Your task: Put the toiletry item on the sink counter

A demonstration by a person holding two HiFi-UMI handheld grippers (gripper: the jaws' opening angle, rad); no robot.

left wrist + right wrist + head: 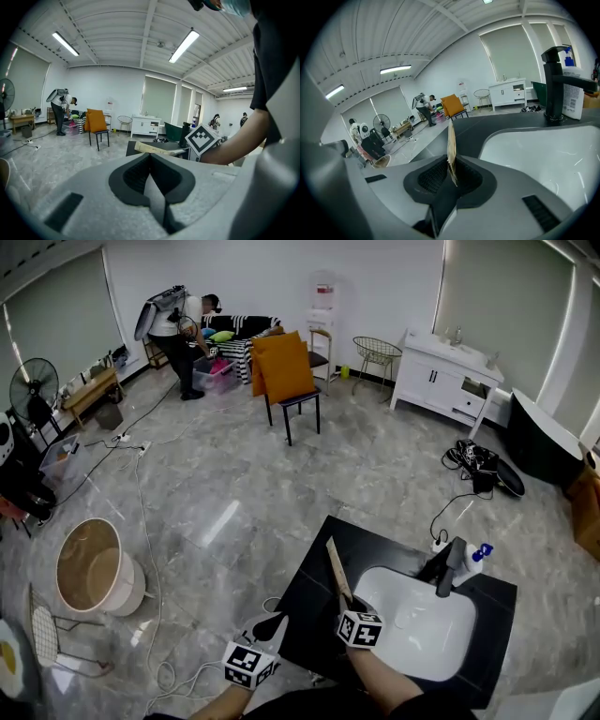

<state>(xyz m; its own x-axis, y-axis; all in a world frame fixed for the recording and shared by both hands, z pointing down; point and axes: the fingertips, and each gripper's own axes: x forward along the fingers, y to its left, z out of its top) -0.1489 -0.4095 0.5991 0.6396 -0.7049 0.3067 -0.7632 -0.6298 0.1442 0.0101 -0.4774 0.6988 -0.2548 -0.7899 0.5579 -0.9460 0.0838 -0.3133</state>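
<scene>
A thin flat tan toiletry item stands edge-up over the left part of the black sink counter, beside the white basin. My right gripper is shut on its lower end; in the right gripper view the item rises from between the pads of that gripper, with the counter just beyond. My left gripper hangs off the counter's front left corner. In its own view the left gripper is shut and empty, and the item shows ahead.
A black faucet and a white bottle with a blue top stand behind the basin. A round wooden tub and cables lie on the floor at left. Further back are a chair with orange cushions, a white cabinet and a person.
</scene>
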